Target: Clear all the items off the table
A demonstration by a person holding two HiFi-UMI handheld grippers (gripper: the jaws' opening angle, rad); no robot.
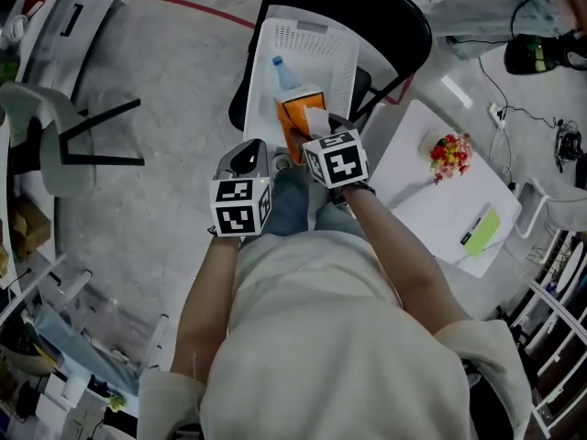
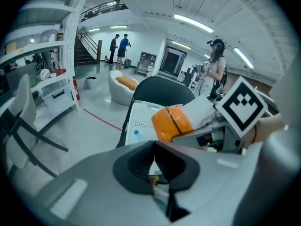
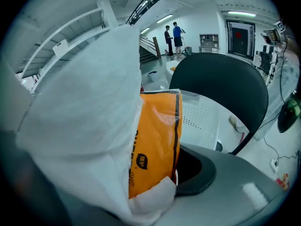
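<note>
Over the white basket (image 1: 316, 39) on the black chair (image 1: 385, 3), the right gripper (image 1: 315, 128) grasped the orange tissue pack (image 1: 293, 108), seemingly to drop it in. The left gripper (image 1: 249, 154) hung clenched and empty alongside. Flowers (image 1: 448, 154) lay on the table (image 1: 431, 214).

bottle (image 1: 284, 75) mostly behind orange tissue pack (image 1: 295, 117)
</note>
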